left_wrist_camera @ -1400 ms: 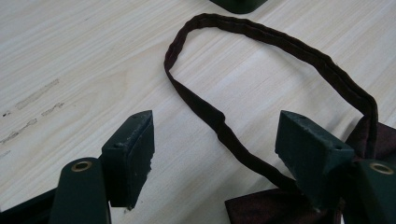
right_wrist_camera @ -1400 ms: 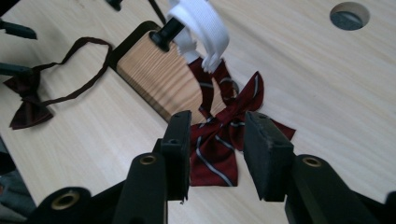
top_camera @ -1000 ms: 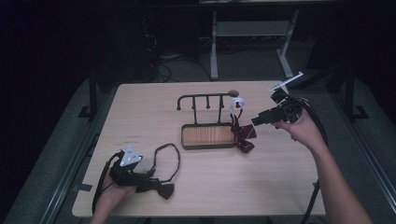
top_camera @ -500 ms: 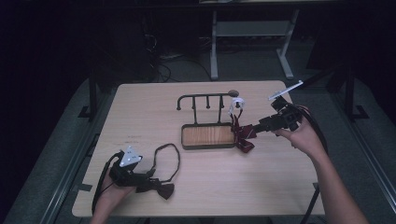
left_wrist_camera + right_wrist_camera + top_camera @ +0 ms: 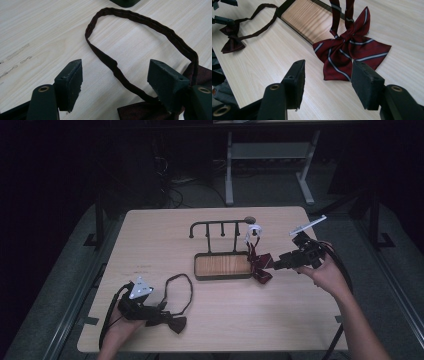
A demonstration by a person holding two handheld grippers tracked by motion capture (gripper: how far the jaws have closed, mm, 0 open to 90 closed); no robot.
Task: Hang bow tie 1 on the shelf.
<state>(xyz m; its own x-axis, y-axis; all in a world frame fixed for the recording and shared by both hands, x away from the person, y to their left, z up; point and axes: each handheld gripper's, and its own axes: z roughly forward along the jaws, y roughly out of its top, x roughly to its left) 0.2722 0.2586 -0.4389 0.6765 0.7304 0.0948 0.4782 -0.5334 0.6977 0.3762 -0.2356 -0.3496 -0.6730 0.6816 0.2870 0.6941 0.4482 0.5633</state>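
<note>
A dark maroon bow tie (image 5: 174, 323) lies near the table's front left, its strap (image 5: 181, 289) looped out on the wood. My left gripper (image 5: 156, 313) rests open beside it. In the left gripper view the strap (image 5: 140, 32) runs between the spread jaws of the left gripper (image 5: 115, 75), and the bow (image 5: 140, 111) lies under the right jaw. A red striped bow tie (image 5: 260, 262) hangs by its band from the right end of a rack (image 5: 220, 226) and spreads onto the table. My right gripper (image 5: 278, 265) is open just right of it; the striped bow tie (image 5: 352, 53) lies just ahead of the right gripper (image 5: 327, 68).
The rack's wooden base tray (image 5: 222, 266) sits mid-table, with a white clip (image 5: 255, 230) at the bar's right end. The tray (image 5: 312, 20) is beyond the striped tie in the right gripper view. Cables trail from both grippers. Dark floor and a metal stand lie behind the table.
My right gripper has come down and slightly left, closer to the striped bow tie on the table. The left gripper and the dark bow tie have stayed put.
</note>
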